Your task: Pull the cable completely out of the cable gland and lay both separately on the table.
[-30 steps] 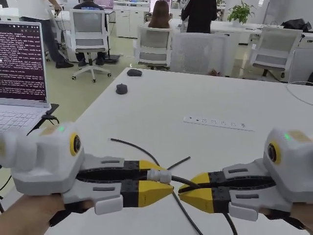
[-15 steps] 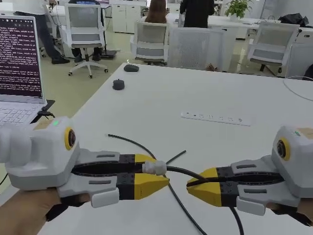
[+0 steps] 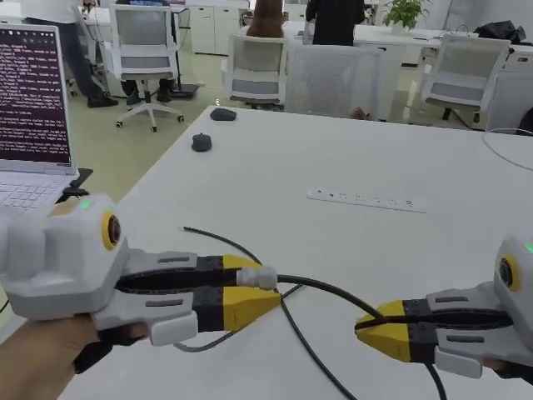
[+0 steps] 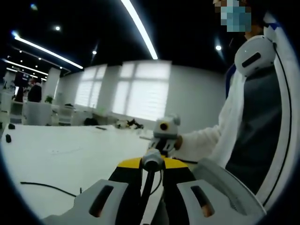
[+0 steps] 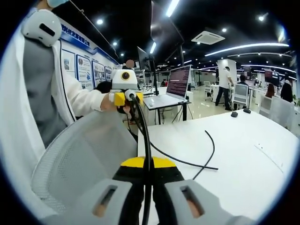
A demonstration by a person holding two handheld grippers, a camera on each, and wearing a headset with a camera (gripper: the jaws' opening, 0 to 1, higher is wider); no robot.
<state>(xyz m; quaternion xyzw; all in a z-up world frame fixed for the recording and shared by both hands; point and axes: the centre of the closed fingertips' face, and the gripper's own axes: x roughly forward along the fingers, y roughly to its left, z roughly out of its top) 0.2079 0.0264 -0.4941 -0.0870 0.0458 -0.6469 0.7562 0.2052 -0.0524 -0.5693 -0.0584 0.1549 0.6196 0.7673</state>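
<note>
since the earlier frames the two tools have drawn apart: the right hand-held gripper [image 3: 365,327] now sits further right & lower, and a longer run of black cable [image 3: 325,289] shows between it and the left hand-held gripper [image 3: 260,287]. the left one is clamped on the white cable gland [image 3: 265,277], jaws closed round its body, so the gland serves as the fixed anchor. the right one is pinched shut on the cable itself, well apart from the gland, so the pull goes along the cable's own line w/o kinking it. both seem held just above the counter [image 3: 375,158], not resting on it. in the right gripper view the cable [image 5: 146,140] runs from its jaws up to the gland in the other tool. the cable looks threaded thru the gland yet, w/ a loose tail lying on the counter by the left tool, so the extraction is prob partway. neither part is laid down yet.
</note>
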